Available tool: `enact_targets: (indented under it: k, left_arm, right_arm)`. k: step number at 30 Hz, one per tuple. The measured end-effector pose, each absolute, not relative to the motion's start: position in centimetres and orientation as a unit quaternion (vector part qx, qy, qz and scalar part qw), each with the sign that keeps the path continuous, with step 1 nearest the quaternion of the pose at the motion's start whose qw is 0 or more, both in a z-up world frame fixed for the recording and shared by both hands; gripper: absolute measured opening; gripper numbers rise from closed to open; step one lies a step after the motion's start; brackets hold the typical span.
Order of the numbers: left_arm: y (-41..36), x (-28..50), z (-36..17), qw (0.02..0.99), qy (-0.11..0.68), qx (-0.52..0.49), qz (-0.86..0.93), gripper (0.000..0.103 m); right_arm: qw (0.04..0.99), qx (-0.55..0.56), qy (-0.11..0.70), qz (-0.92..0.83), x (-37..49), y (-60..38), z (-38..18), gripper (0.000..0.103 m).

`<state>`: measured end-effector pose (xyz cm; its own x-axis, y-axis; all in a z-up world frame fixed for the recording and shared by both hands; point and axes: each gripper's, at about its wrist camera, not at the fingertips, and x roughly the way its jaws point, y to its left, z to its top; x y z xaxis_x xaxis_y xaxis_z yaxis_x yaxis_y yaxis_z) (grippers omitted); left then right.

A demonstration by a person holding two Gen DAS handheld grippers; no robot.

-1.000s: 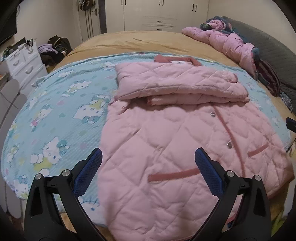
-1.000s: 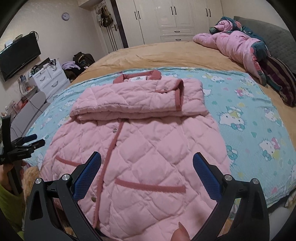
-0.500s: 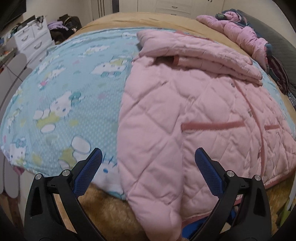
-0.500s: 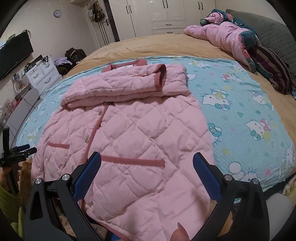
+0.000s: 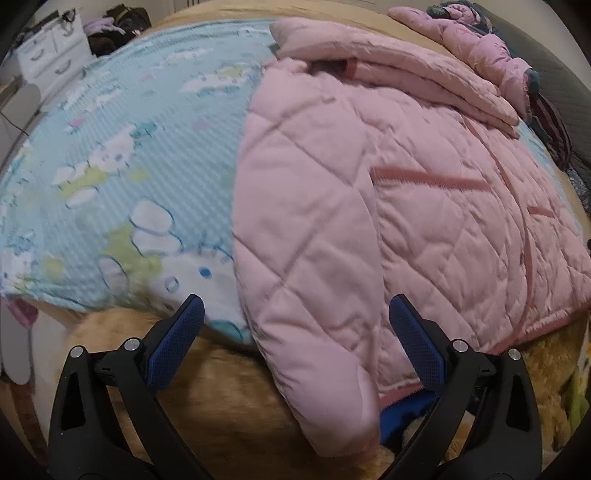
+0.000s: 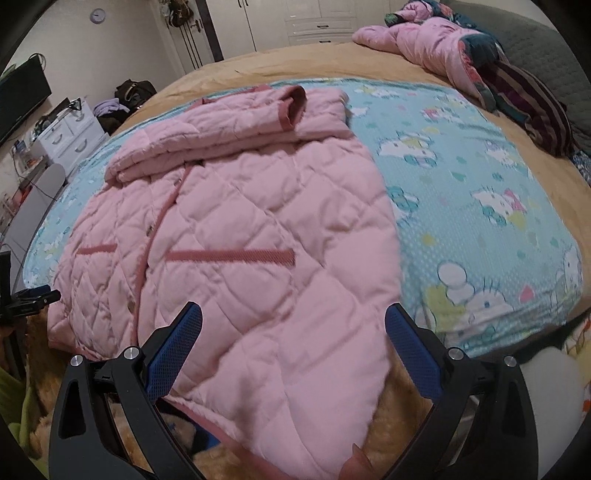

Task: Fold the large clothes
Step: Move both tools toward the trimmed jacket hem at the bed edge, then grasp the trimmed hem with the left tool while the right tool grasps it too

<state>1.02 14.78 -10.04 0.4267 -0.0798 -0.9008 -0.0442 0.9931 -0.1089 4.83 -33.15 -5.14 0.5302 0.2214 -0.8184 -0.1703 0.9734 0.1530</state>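
Both grippers, left (image 5: 295,328) and right (image 6: 293,328), have dropped to the pink quilted coat's (image 6: 236,229) hem, jaws wide, ready to grasp for the upward fold.

Bedroom surroundings: bed, furniture, stray clothing

A blue cartoon-print sheet (image 6: 461,192) covers a tan bedspread (image 6: 295,62). A second pink padded garment (image 6: 417,40) and a striped dark cloth (image 6: 532,107) lie near a grey headboard (image 6: 535,40). White drawers (image 6: 70,136), a television (image 6: 22,99), a wall clock (image 6: 98,15) and white wardrobes (image 6: 295,18) stand beyond.
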Motion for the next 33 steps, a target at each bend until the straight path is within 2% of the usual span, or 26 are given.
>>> enact_targets:
  k: [11, 13, 14, 16, 18, 21, 24, 28, 30, 31, 33]
  left_arm:
    - [14.2, -0.4, -13.3, 0.817, 0.566, -0.104, -0.041, 0.093]
    - [14.1, -0.7, -13.7, 0.812, 0.57, -0.113, -0.046, 0.078]
    - [14.1, -0.8, -14.0, 0.809, 0.573, -0.121, -0.051, 0.066]
    - [14.0, -1.0, -14.1, 0.808, 0.574, -0.123, -0.051, 0.058]
    - [13.9, -1.2, -13.7, 0.813, 0.568, -0.121, -0.049, 0.035]
    - [14.2, -1.6, -12.7, 0.821, 0.552, -0.134, -0.059, 0.019]
    - [14.1, -2.4, -10.7, 0.839, 0.522, -0.136, -0.072, 0.012]
    - [14.2, -2.8, -7.6, 0.859, 0.482, -0.146, -0.091, 0.009]
    - [14.3, -2.9, -6.3, 0.867, 0.466, -0.147, -0.099, 0.009]
    - [14.3, -2.9, -5.8, 0.87, 0.46, -0.146, -0.102, 0.009]
    - [14.1, -2.6, -5.3, 0.873, 0.454, -0.144, -0.107, 0.009]
  right_arm:
    - [0.857, 0.016, 0.501, 0.116, 3.2, -33.8, -7.1, 0.099]
    - [0.854, 0.007, 0.506, 0.119, 3.0, -33.6, -7.2, 0.099]
    - [0.854, 0.002, 0.507, 0.118, 2.9, -33.4, -7.3, 0.099]
    - [0.853, -0.004, 0.508, 0.116, 2.7, -33.4, -7.4, 0.099]
    - [0.85, -0.007, 0.514, 0.114, 2.7, -33.5, -7.6, 0.099]
    - [0.848, -0.012, 0.52, 0.101, 2.5, -33.9, -7.9, 0.099]
    - [0.844, -0.013, 0.528, 0.095, 2.3, -34.5, -8.0, 0.098]
    - [0.842, -0.024, 0.531, 0.097, 1.8, -34.4, -8.0, 0.097]
    - [0.842, -0.043, 0.53, 0.093, 1.5, -34.2, -7.9, 0.083]
    - [0.842, -0.046, 0.53, 0.096, 1.4, -34.0, -7.9, 0.079]
    - [0.841, -0.046, 0.529, 0.105, 1.0, -33.8, -7.7, 0.061]
